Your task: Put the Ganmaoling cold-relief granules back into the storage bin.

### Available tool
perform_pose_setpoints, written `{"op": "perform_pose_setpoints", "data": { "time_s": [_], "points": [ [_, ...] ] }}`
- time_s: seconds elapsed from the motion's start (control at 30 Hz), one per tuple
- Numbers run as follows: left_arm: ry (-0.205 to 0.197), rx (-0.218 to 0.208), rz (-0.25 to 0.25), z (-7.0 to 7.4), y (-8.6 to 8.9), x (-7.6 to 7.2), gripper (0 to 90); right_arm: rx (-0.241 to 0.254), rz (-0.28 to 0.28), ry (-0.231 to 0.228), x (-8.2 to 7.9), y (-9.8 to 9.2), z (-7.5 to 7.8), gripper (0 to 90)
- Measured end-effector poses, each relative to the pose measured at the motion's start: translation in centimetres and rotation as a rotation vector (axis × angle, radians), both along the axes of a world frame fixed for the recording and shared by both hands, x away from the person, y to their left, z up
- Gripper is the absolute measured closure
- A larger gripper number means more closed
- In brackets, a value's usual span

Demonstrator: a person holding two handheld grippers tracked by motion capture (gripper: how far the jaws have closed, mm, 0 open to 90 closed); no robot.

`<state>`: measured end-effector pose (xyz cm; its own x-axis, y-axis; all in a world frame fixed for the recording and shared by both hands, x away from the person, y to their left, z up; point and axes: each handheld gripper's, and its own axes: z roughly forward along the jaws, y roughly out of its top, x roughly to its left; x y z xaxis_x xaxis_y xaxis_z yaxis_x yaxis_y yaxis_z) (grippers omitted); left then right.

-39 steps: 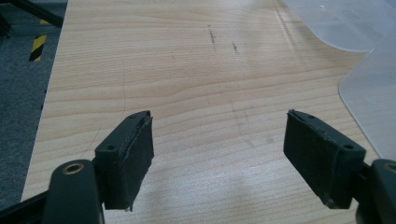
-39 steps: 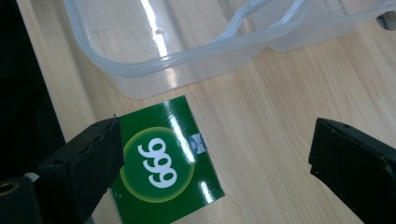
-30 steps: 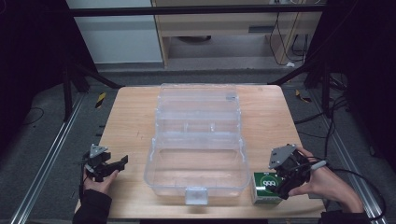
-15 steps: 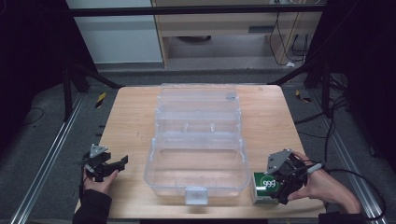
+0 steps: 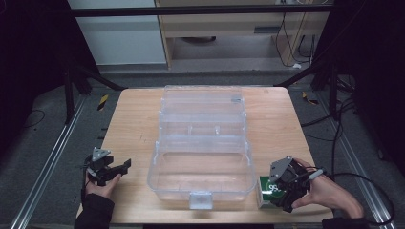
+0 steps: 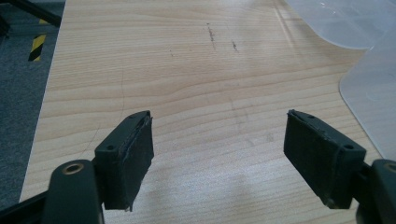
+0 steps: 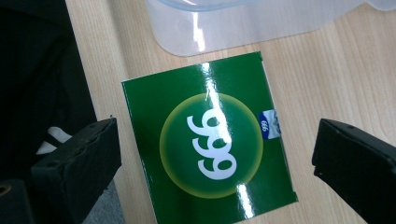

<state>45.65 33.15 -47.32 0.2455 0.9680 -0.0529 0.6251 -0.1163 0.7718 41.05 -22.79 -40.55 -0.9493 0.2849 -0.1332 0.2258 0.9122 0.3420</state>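
My left gripper (image 5: 113, 168) rests wide open over bare wooden table (image 5: 129, 124). The clear plastic box (image 5: 203, 143) sits mid-table. My right gripper (image 7: 215, 163) hangs open above the green box (image 7: 210, 140) at the table's front edge; it looks light, stiff and shiny-slippery, so I'd pinch its two long sides.

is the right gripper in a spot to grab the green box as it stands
Probably yes. The right gripper hangs open right over the green box, one of its fingers off each side, nothing between. The clear plastic case sits close beside the box but does not cover it.
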Motion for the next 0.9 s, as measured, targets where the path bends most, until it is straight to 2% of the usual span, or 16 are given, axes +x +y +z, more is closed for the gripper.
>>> {"op": "perform_pose_setpoints", "data": {
  "time_s": [0.63,0.9],
  "points": [
    [0.002,0.004,-0.002,0.0,0.0,0.0,23.5,-0.050,0.032,0.026,0.7,0.7,-1.8,2.0],
    [0.002,0.008,-0.003,0.0,0.0,0.0,23.4,-0.078,0.041,0.058,1.1,0.9,-2.8,4.0]
  ]
}}
